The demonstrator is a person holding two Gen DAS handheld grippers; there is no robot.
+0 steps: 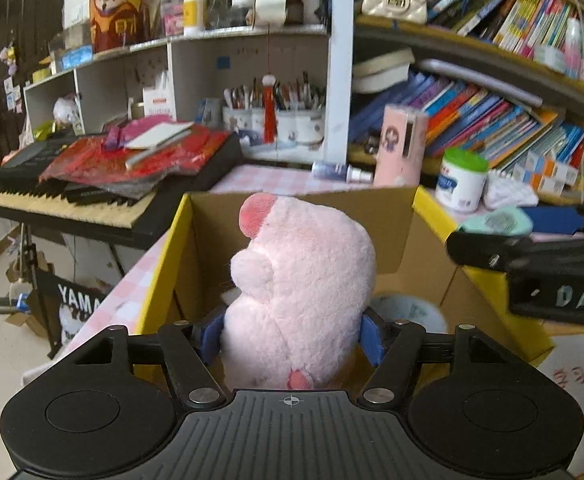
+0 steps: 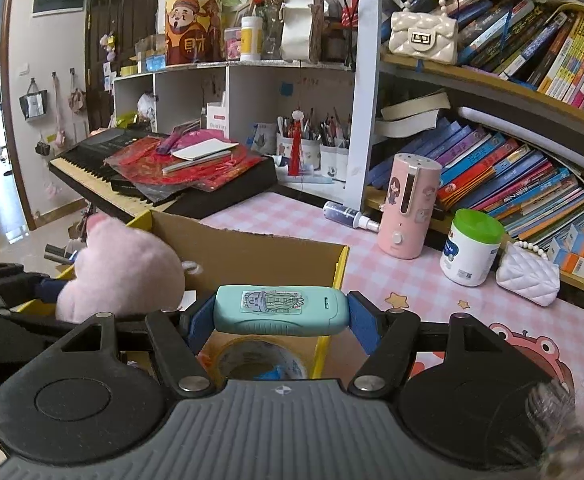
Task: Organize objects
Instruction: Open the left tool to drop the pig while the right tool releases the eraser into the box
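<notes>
The left claw (image 1: 292, 338) is hugging the pink plush toy (image 1: 299, 280) and the right claw (image 2: 282, 318) is gripping the teal case (image 2: 282, 310), so both should be lowering well inside the cardboard box (image 1: 395, 220) before letting go.

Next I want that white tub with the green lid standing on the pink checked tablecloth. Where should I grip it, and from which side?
Take the white tub across its straight white body, below the green lid, jaws level. It stands upright, so a side grip looks steadier than one from above. Come from the front, over the open tablecloth: the pink dispenser stands at its left, the white quilted purse at its right, books behind.
</notes>
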